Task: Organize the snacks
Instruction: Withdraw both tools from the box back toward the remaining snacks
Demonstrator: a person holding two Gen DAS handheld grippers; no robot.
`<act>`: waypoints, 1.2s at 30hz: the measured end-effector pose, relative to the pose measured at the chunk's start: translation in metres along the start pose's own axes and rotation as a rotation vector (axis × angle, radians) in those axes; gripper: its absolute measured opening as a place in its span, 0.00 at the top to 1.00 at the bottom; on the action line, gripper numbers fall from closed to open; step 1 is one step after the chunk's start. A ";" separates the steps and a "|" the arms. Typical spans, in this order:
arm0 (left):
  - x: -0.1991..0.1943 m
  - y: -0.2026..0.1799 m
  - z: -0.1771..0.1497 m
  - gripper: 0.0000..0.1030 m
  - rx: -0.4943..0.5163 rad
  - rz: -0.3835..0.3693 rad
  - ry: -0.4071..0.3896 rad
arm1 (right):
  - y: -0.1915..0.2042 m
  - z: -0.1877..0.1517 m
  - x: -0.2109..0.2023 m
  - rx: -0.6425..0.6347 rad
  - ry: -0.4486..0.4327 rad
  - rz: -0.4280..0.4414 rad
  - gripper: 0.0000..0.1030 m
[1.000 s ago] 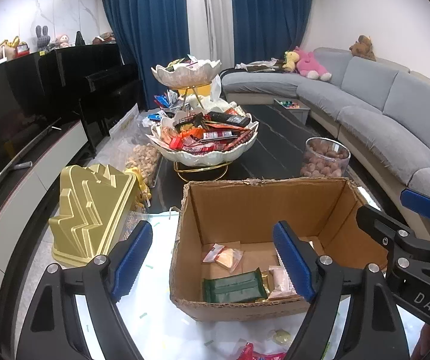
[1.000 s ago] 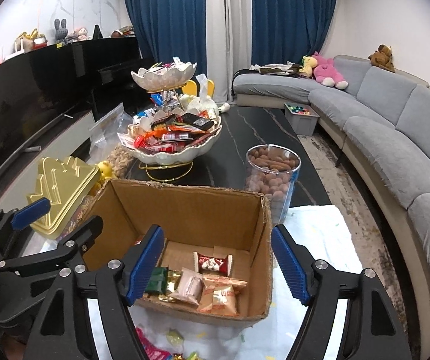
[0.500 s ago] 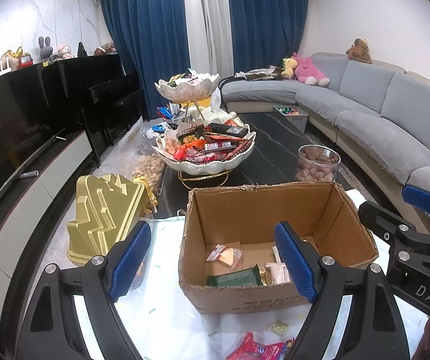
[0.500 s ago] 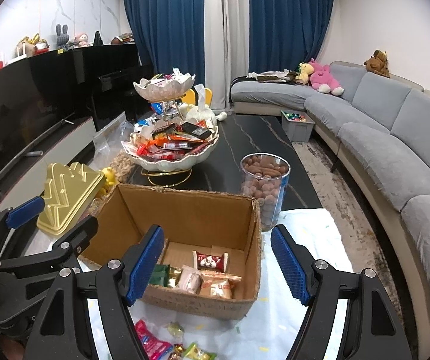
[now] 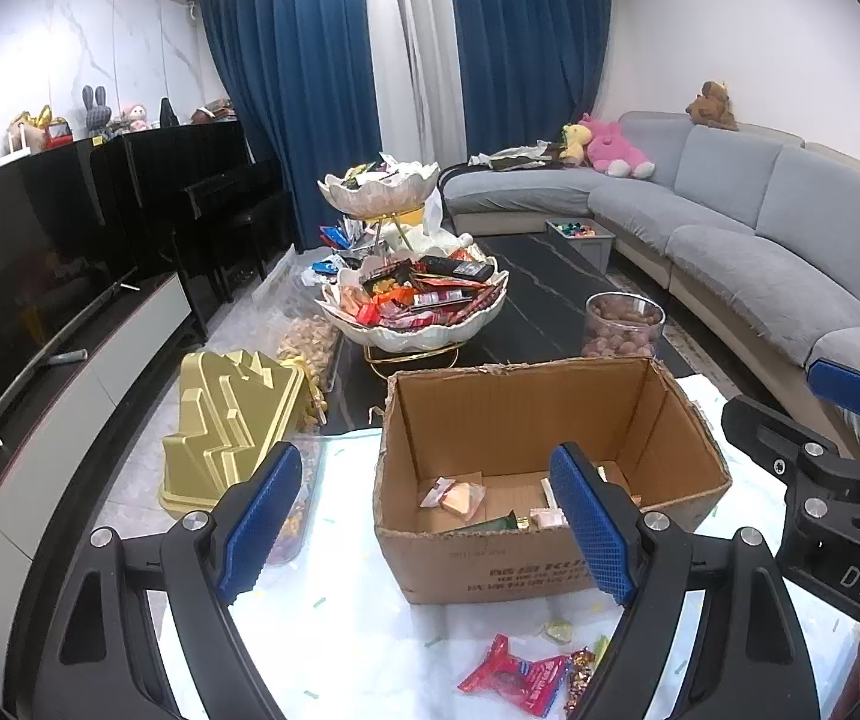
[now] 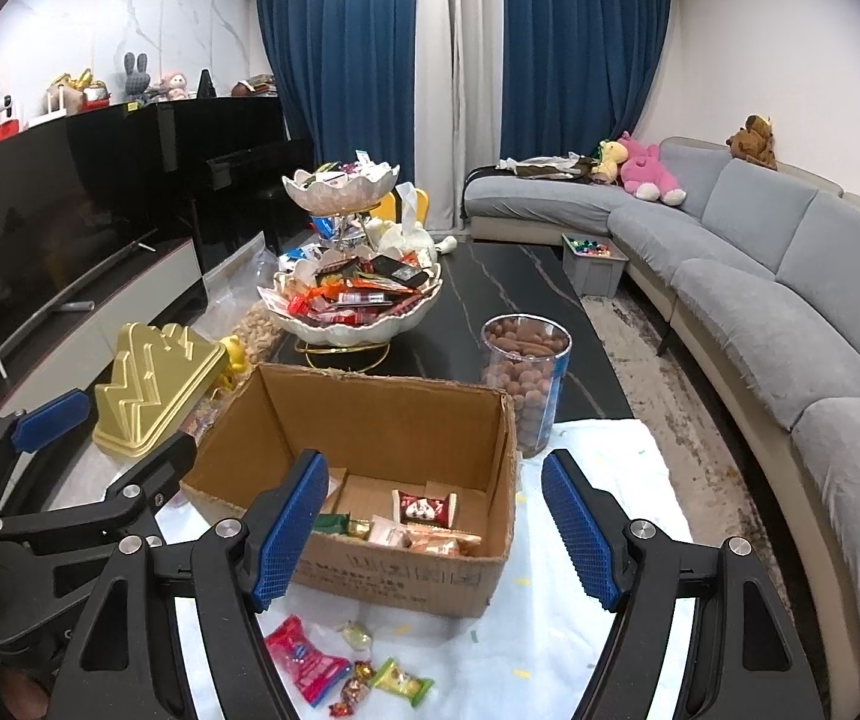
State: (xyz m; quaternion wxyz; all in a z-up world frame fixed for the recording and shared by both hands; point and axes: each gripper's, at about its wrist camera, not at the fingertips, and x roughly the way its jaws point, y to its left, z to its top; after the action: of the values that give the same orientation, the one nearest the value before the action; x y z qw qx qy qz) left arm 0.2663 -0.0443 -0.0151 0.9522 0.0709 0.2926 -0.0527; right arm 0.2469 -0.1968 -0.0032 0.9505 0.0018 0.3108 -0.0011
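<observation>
Both tools hang over a low table covered with a white cloth (image 6: 598, 480). The left gripper (image 5: 423, 534) has its blue pads wide apart and nothing between them. The right gripper (image 6: 436, 531) is also wide and empty.

Just ahead of both grippers stands an open cardboard box (image 5: 544, 564) with some wrapped snacks (image 6: 423, 525) on its bottom. Nearer than the box, almost under the fingers, a few loose snacks lie on the cloth: a red packet (image 6: 303, 663), a green one (image 6: 402, 684) and small wrapped candies (image 6: 357, 636).

Beyond the box the table top is black marble (image 6: 508, 294). There stands a two-level white shell-shaped bowl stand (image 5: 414, 324) full of snacks, and to the right of it a clear jar of brown nuts (image 6: 523, 378). To the left of the box lies a golden zigzag-shaped lid or box (image 5: 225, 426).

Farther away, a grey corner sofa (image 6: 790, 276) with plush toys runs along the right side, blue curtains (image 5: 303, 90) hang at the back, and a black piano (image 5: 213, 192) and a television stand at the left.
</observation>
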 end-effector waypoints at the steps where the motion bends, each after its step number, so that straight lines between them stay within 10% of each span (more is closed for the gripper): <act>1: -0.001 -0.001 0.000 0.17 0.001 0.000 -0.001 | 0.000 -0.001 -0.003 -0.001 -0.003 0.000 0.28; 36: -0.022 -0.011 -0.073 0.17 0.075 -0.085 0.046 | 0.004 -0.058 -0.024 -0.042 0.049 -0.031 0.28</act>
State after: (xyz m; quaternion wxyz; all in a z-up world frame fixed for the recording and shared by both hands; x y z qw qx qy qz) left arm 0.2068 -0.0421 -0.0639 0.9387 0.0954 0.3151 -0.1022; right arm 0.1934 -0.1922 -0.0357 0.9422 -0.0231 0.3341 -0.0091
